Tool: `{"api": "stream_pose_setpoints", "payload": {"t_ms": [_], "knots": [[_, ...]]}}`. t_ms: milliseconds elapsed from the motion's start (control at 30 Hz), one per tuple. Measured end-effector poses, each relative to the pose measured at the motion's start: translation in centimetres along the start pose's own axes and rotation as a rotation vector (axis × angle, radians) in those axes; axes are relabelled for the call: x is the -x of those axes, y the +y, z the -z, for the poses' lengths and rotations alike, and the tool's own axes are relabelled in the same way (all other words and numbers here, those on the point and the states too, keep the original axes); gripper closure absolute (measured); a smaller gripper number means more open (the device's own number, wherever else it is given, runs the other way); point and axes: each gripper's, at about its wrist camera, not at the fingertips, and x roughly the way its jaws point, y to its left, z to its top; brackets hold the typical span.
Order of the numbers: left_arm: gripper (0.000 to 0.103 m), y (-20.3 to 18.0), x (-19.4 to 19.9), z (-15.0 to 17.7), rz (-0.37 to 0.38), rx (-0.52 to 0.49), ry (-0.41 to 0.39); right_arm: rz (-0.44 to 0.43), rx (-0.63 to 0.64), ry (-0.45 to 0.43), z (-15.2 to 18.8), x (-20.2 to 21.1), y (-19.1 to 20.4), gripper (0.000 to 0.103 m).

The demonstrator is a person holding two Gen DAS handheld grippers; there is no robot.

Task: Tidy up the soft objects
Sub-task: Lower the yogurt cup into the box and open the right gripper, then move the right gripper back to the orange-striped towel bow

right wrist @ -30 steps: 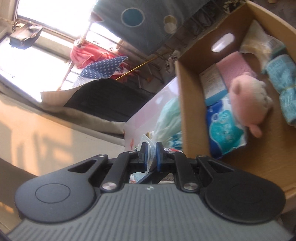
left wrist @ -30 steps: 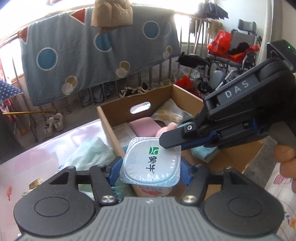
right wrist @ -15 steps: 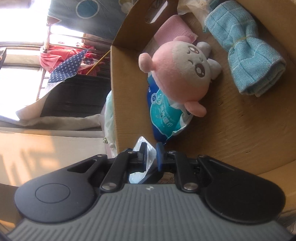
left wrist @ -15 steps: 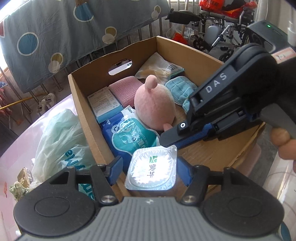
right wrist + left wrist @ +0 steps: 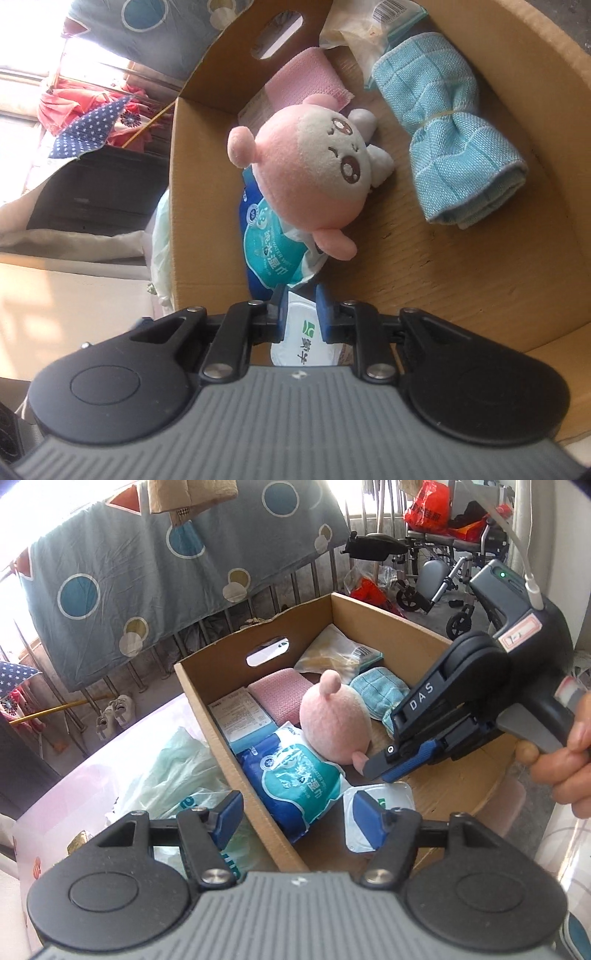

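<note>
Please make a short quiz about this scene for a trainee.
1. True or false: the left gripper is shut on the yogurt cup.
2. Which thing lies partly under the pink plush toy? A) blue folded cloth B) wet wipes pack C) pink sponge
3. Fill in: the yogurt cup lies inside the ___.

Key: 1 false, it is open; 2 B; 3 cardboard box.

Matt corrugated cardboard box point(image 5: 207, 705), fuzzy plush toy point(image 5: 310, 173), woven cloth towel point(image 5: 454, 147), glossy plastic wipes pack point(image 5: 295, 779), shiny foil-lidded cup point(image 5: 391, 801).
</note>
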Motion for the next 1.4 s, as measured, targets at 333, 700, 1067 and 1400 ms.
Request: {"api": "stream_pose_setpoints", "payload": {"t_ms": [333, 700, 1067, 1400], "knots": [[0.036, 5.4, 2.4, 3.8, -0.046, 0.156, -0.007, 0.074, -0.037, -0.012, -0.5, 0.7, -0.3, 0.080], [0.036, 12.5, 4.0, 11.3, -0.104, 0.379, 0.079, 0.049, -0.029, 0.084, 1.6, -2.5, 0.0, 0.074], [0.036, 15.1, 6.3, 16.1, -0.178, 0.452, 0.068, 0.037, 0.004, 0.061, 2.6, -2.8, 2.1, 0.068], [0.035, 17.7, 8.0, 18.8, -0.245, 0.541, 0.017, 0.093, 0.214, -0.163, 3.9, 2.9, 7.8, 0.055]]}}
